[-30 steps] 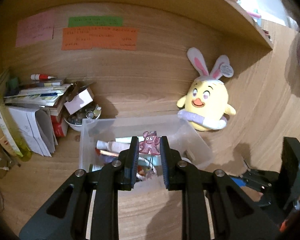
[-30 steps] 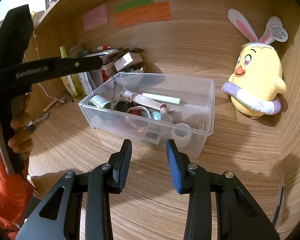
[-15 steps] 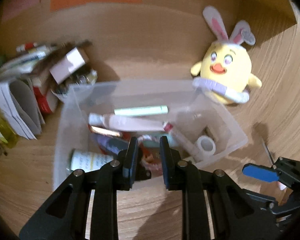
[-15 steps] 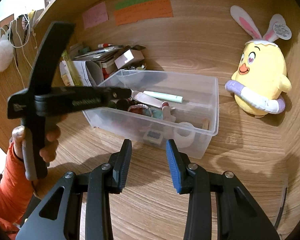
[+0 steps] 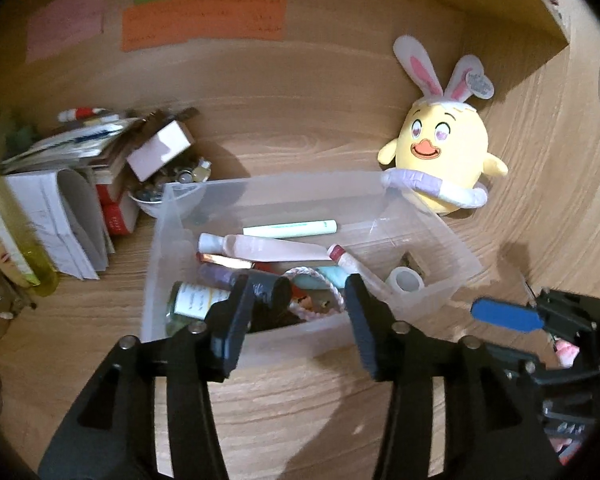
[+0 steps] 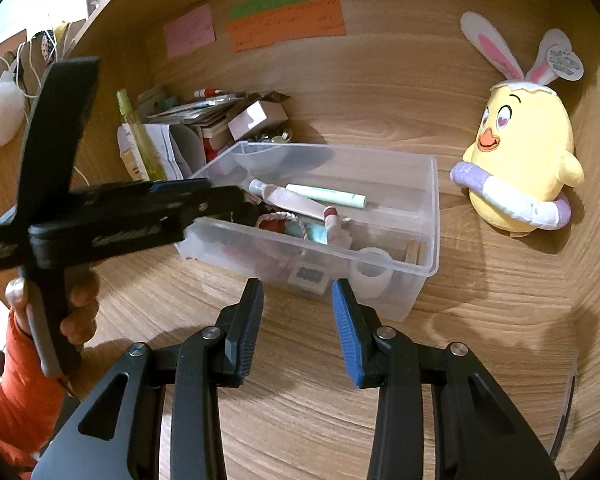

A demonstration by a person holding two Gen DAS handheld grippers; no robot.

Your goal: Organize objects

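Observation:
A clear plastic bin (image 5: 452, 280) (image 6: 424, 248) sits on the wooden desk and holds several small items: a mint pen (image 5: 290, 228), a pink tube (image 5: 268, 246), a jar (image 5: 194, 304), a tape roll (image 5: 406, 280), a braided hair tie (image 5: 316, 280). My left gripper (image 5: 298, 324) is open and empty over the bin's near edge; it also shows in the right wrist view (image 6: 220, 204), reaching into the bin's left end. My right gripper (image 6: 298, 324) is open and empty, just in front of the bin.
A yellow bunny-eared chick plush (image 5: 440, 160) (image 6: 520, 172) leans on the back wall right of the bin. A stack of papers, books and a small white box (image 5: 160, 148) with a bowl of trinkets (image 5: 168, 192) stands left. Sticky notes (image 6: 284, 24) hang on the wall.
My left gripper held a small pink figure, lowered it over the bin, then opened; the figure is no longer between the fingers. The right gripper stayed put.

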